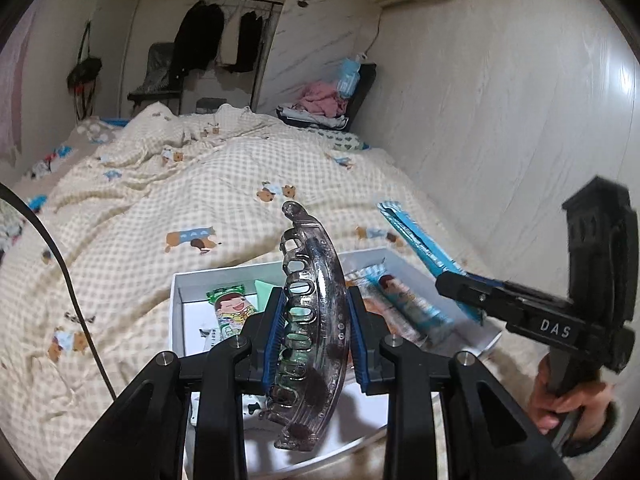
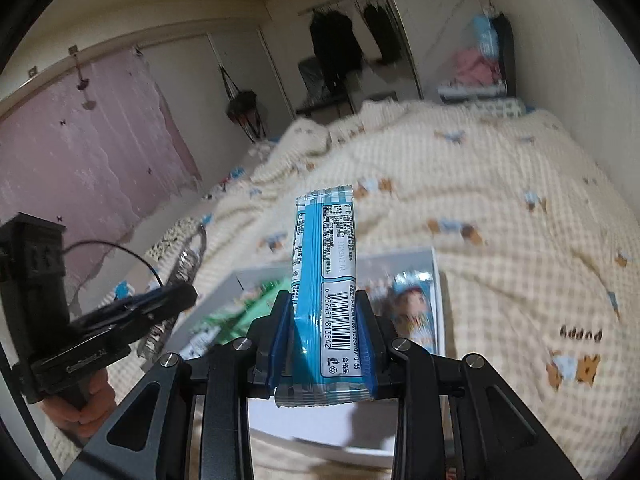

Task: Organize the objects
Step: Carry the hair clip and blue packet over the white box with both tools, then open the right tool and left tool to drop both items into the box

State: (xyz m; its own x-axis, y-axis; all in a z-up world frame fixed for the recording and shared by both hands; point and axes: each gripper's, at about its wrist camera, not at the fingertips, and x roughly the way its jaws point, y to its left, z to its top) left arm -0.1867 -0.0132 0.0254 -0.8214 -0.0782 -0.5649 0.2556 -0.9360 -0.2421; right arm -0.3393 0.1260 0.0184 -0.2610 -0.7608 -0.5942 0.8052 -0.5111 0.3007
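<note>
Left tool (image 1: 318, 336): ridged smoky-plastic claw clip (image 1: 312, 320) | right tool (image 2: 325, 340): glossy blue wrapper (image 2: 326, 280)

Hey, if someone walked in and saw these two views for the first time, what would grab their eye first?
Most likely the big smoky translucent hair claw, clamped upright in the left gripper over the white box on the checked bedspread. Next, the blue snack packet standing barcode-side out in the right gripper. The box already holds cartoon-printed snack packets.
</note>
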